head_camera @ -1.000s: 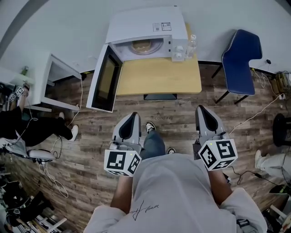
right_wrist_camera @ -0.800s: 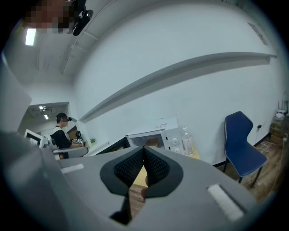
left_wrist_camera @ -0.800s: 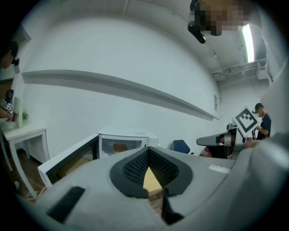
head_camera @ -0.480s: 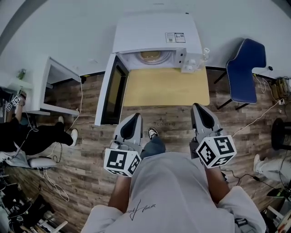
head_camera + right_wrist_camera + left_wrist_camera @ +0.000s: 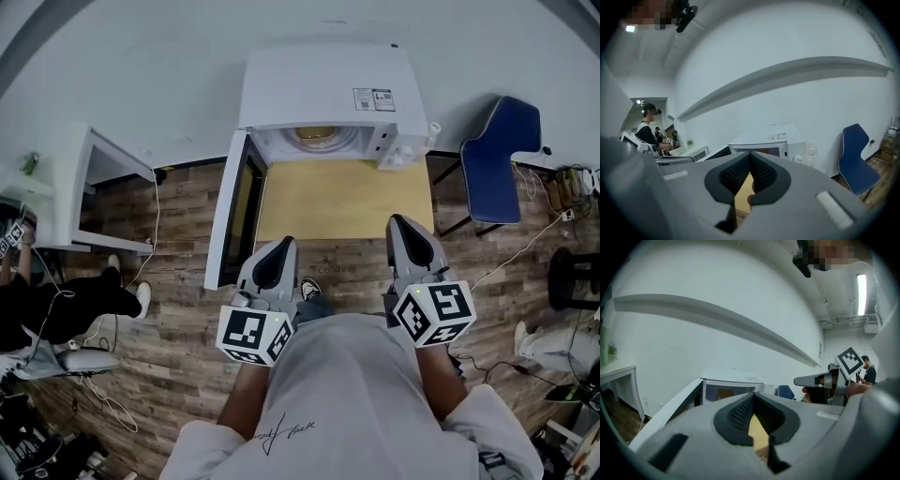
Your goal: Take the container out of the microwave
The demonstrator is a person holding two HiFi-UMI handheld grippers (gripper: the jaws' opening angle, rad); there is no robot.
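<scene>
The white microwave [image 5: 328, 89] stands at the back of a wooden table [image 5: 342, 202], its door [image 5: 234, 220] swung open to the left. Inside the cavity sits a brownish container [image 5: 317, 136] on the turntable. My left gripper [image 5: 272, 262] is at the table's near edge, shut and empty. My right gripper [image 5: 408, 246] hovers over the table's near right corner; its jaws have just closed with nothing between them. In the left gripper view the left gripper [image 5: 752, 397] points at the microwave [image 5: 731, 380]. The right gripper [image 5: 750, 155] also faces the microwave [image 5: 771, 138].
A clear bottle [image 5: 431, 131] stands at the microwave's right side. A blue chair [image 5: 497, 155] is right of the table and a white cabinet [image 5: 89, 192] is to the left. A seated person [image 5: 56, 300] and cables are on the floor at the left.
Both grippers have moved forward, from over the floor up to the table's near edge. The microwave and table now sit closer and more central in the head view.
</scene>
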